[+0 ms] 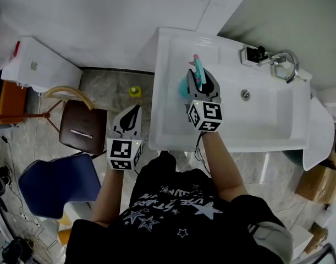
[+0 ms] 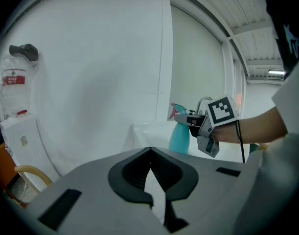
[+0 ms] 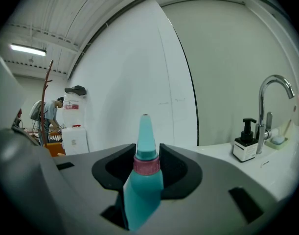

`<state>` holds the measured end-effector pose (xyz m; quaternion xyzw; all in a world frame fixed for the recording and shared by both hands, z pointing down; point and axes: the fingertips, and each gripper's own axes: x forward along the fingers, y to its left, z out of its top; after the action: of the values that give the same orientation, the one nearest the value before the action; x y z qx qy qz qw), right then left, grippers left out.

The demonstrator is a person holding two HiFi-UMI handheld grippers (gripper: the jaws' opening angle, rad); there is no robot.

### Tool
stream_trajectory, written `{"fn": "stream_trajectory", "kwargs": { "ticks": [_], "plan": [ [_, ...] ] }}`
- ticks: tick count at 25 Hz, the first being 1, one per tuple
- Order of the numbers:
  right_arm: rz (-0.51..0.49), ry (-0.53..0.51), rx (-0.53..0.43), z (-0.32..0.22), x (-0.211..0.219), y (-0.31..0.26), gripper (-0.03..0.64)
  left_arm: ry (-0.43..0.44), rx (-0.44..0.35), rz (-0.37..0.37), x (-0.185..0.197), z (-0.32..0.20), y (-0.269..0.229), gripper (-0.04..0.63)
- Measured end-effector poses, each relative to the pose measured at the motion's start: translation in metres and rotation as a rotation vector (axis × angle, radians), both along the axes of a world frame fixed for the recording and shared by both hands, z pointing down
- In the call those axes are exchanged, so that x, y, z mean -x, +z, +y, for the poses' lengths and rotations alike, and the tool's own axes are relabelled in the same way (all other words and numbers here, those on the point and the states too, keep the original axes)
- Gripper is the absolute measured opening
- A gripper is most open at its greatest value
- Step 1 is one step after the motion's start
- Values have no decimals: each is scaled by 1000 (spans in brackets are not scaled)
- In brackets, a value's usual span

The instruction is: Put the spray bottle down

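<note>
Two grippers are in play, and the task is not yet finished. At the lower left of the head view, the left gripper (image 1: 130,117) hangs beside the sink (image 1: 266,120), over the floor. Its jaws are closed together with nothing between them. In the middle of the frame, the right gripper (image 1: 203,82) has its jaws partly apart and pressed on the neck of the spray bottle (image 1: 199,71), just by the pink collar. The bottle is upright, over the left end of the sink. I cannot tell whether its bottom touches the surface (the grey body of the left gripper hides it in that view). I judge that two things are left to do: to lower the bottle until it stands, and then to open the jaws. The faucet (image 1: 283,62) at the upper right is well apart.
</note>
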<state>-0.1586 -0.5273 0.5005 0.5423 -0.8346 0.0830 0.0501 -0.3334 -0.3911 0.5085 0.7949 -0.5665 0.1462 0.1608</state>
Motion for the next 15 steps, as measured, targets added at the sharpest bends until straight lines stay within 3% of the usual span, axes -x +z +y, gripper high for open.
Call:
{"fn": "stream_trajectory", "kwargs": {
  "ticks": [15],
  "plan": [
    [16, 19, -9, 11, 1, 3, 170, 54, 9, 6, -16, -3, 0, 15]
  ]
}}
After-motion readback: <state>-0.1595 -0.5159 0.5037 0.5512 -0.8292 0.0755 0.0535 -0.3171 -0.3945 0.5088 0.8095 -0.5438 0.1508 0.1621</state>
